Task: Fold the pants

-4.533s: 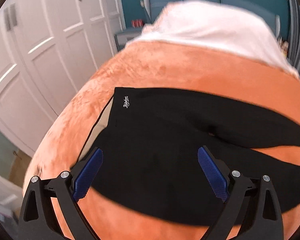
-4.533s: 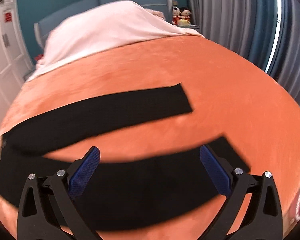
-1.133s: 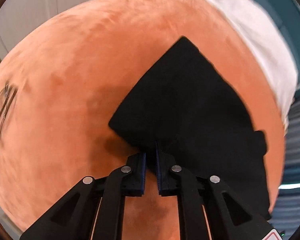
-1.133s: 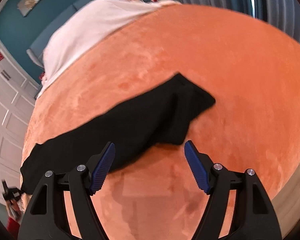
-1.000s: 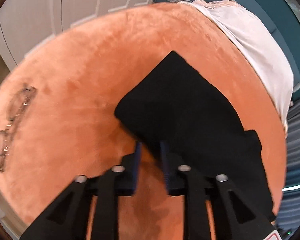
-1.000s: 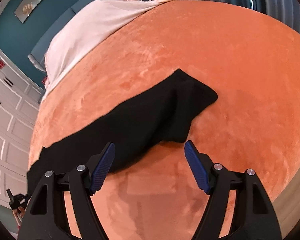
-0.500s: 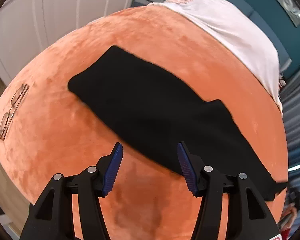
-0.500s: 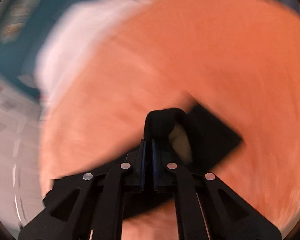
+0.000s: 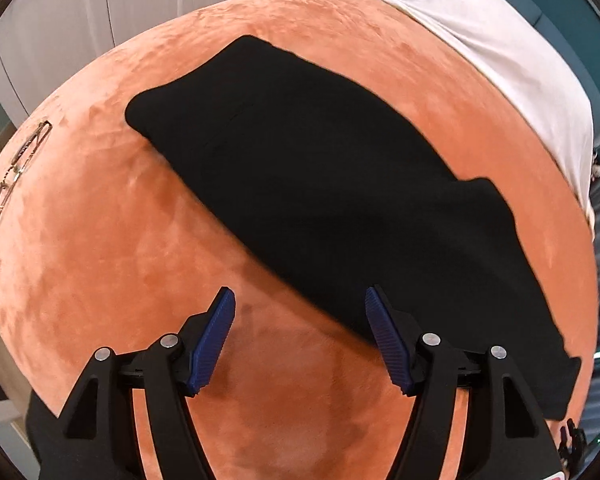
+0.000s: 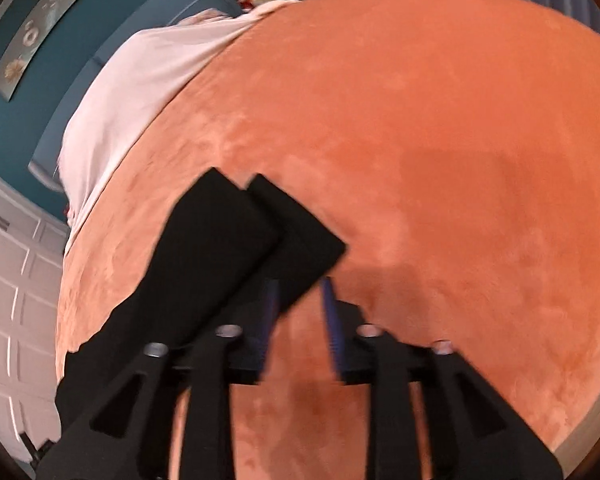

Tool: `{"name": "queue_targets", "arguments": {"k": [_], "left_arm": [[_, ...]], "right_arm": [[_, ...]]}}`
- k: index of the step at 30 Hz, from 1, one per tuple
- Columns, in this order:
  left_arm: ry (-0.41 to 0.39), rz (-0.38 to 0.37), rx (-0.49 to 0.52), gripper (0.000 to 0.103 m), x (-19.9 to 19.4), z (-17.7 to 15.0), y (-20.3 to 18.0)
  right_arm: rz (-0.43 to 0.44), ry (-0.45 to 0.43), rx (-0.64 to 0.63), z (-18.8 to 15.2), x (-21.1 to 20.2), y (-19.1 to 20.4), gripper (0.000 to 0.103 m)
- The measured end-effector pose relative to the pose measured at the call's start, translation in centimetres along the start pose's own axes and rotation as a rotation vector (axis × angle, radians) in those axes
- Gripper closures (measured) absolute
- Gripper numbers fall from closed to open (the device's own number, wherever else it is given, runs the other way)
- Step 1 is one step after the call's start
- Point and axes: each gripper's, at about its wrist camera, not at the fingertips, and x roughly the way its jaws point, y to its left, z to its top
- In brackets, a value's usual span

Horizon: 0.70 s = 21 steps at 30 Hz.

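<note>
Left wrist view: the left tool is spread wide, its two blue-padded fingers well apart with nothing between them. It hangs over the orange bedspread. The black pants lie flat ahead of it, folded lengthwise into one long band that runs from far left to near right; the band's near edge passes just beyond the tip of the right-hand finger, and whether they touch cannot be told. A pair of glasses lies on the bedspread far off to the tool's left. A white sheet covers the bed beyond the pants, to the right.

Right wrist view: the picture is blurred. The right tool is partly open, with a narrow gap between its fingers and only bedspread showing in the gap. The two leg ends of the pants lie stacked just ahead and to the left, the corner of the lower leg overlapping the left finger. Whether cloth and finger touch cannot be told.
</note>
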Motion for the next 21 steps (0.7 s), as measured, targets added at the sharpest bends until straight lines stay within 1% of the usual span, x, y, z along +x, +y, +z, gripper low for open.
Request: {"name": "queue_targets", "arguments": {"k": [1,2,3,5,6,7,9,10,12,14,15,16,17,18,19,20,21], "left_arm": [[-0.002,-0.003,0.005,0.038,-0.1,0.5,-0.4],[-0.008,-0.014,0.015,0.038,-0.2,0.9,-0.9],[-0.016,-0.019,0.026,0.038,-0.4,1.2,-1.4],[-0.046,-0.014,0.072,0.036,-0.8,2.2,-3.3],[-0.057,-0.007,0.101,0.032,-1.0,2.6,-4.3],[-0.072,0.012,0.131,0.030,-1.0,3.0,-5.2],[-0.094,0.044,0.180,0.030,-0.8,3.7,-6.8],[-0.099,0.057,0.199,0.029,-0.5,4.1,-7.3],[-0.098,0.073,0.212,0.025,0.2,4.7,-7.8],[-0.076,0.102,0.188,0.024,1.9,5.8,-7.5],[-0.059,0.108,0.165,0.025,2.8,6.4,-7.2],[-0.023,0.104,0.110,0.025,4.0,7.3,-6.5],[-0.001,0.075,0.070,0.025,4.6,7.8,-6.0],[0.014,0.055,0.037,0.025,5.1,8.3,-5.8],[0.028,0.047,-0.006,0.025,5.7,8.8,-5.2],[0.037,0.055,-0.030,0.025,6.2,9.4,-4.9],[0.038,0.077,-0.036,0.025,6.5,9.9,-4.6]], "right_arm": [[0.010,-0.004,-0.019,0.5,-0.1,0.8,0.045],[0.018,-0.011,-0.033,1.1,-0.1,1.4,0.041],[0.033,-0.016,-0.048,1.8,0.5,2.3,0.040],[0.038,0.016,-0.056,3.0,2.4,3.5,0.040],[0.019,0.029,-0.055,3.3,3.5,4.0,0.041],[-0.030,0.043,-0.054,3.5,4.6,4.6,0.042],[-0.113,0.043,-0.032,3.2,5.5,5.1,0.044],[-0.121,0.026,0.002,2.9,5.3,4.8,0.044],[-0.074,0.006,0.090,1.9,4.8,3.6,0.044],[-0.063,0.009,0.112,1.5,5.1,3.3,0.046],[-0.084,0.008,0.087,1.4,5.3,3.5,0.050],[-0.089,0.007,0.069,1.5,5.5,3.7,0.057],[-0.087,0.014,0.055,1.7,5.9,4.1,0.062],[-0.087,0.025,0.043,1.9,6.3,4.5,0.077],[-0.051,0.040,0.038,2.4,6.9,4.9,0.095],[-0.037,0.036,0.033,2.8,6.8,5.4,0.095],[-0.038,0.012,0.017,3.0,6.3,6.0,0.096]]}}
